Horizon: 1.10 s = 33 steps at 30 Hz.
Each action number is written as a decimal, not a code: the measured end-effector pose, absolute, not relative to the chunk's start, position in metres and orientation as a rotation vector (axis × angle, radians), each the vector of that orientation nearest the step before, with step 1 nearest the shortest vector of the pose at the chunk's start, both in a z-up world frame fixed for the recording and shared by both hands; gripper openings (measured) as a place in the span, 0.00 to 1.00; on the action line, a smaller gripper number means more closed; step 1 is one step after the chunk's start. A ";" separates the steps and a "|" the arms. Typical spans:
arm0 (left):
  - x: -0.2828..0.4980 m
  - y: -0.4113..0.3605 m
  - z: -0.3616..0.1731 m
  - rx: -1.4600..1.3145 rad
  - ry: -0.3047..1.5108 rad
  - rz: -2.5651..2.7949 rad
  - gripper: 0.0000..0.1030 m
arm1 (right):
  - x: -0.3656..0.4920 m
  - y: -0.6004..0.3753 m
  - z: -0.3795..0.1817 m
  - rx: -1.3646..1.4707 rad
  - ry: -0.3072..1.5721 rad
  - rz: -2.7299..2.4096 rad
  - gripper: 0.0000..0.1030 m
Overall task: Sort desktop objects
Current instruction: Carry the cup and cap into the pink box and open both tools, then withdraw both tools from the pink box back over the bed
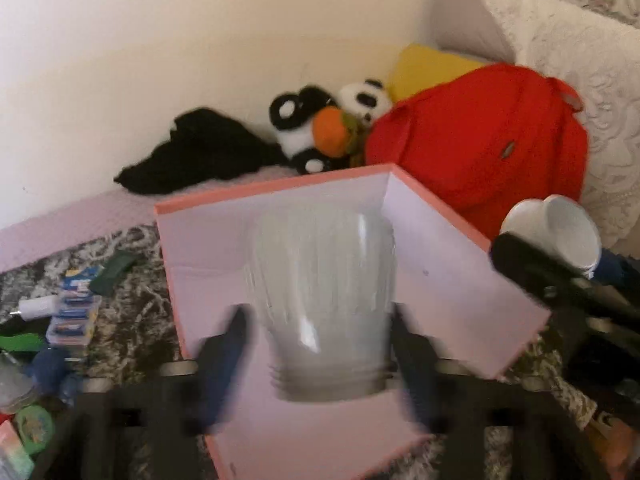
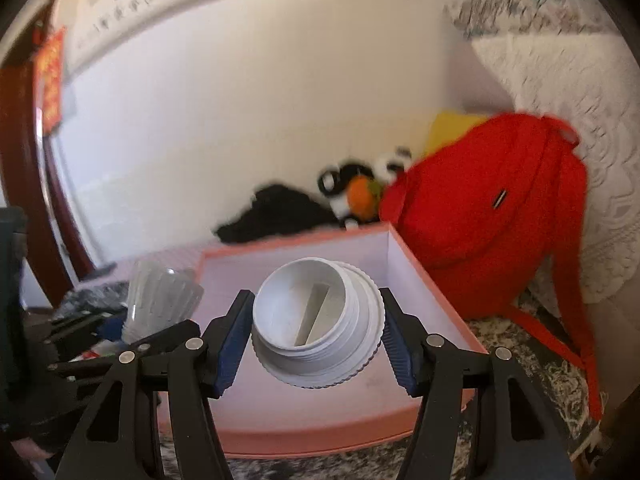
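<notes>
Left gripper (image 1: 320, 344): we pinch the ribbed clear plastic jar (image 1: 324, 304) between the pads, mouth toward us, above the pink cardboard box (image 1: 452, 280).
Right gripper (image 2: 318, 338): we pinch the white threaded plastic lid (image 2: 320, 328) over that box.
Done: the box looks empty, nothing sorted yet.
Left: the battery packs (image 1: 74, 304) and other clutter, to the left of the left gripper.

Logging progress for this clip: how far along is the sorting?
Early. The pink box shows nothing lying in it. In hand: left gripper holds a clear jar, right gripper a white threaded lid, both over the box. Left: battery packs and clutter beside it.
</notes>
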<state>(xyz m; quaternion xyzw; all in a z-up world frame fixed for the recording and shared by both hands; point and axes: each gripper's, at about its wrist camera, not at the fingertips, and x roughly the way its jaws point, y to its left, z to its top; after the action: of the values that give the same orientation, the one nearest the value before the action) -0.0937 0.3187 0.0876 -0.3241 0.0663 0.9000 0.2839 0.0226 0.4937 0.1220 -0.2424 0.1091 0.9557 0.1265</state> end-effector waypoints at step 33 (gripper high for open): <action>-0.042 -0.020 0.007 -1.212 0.178 2.851 0.94 | 0.014 0.257 0.077 -1.154 0.366 3.040 0.95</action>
<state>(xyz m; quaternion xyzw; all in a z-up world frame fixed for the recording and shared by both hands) -0.0422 -0.0202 0.0065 -0.3904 0.0575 0.9187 0.0193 0.0137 0.2571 0.0773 -0.3519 0.1116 0.9270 -0.0655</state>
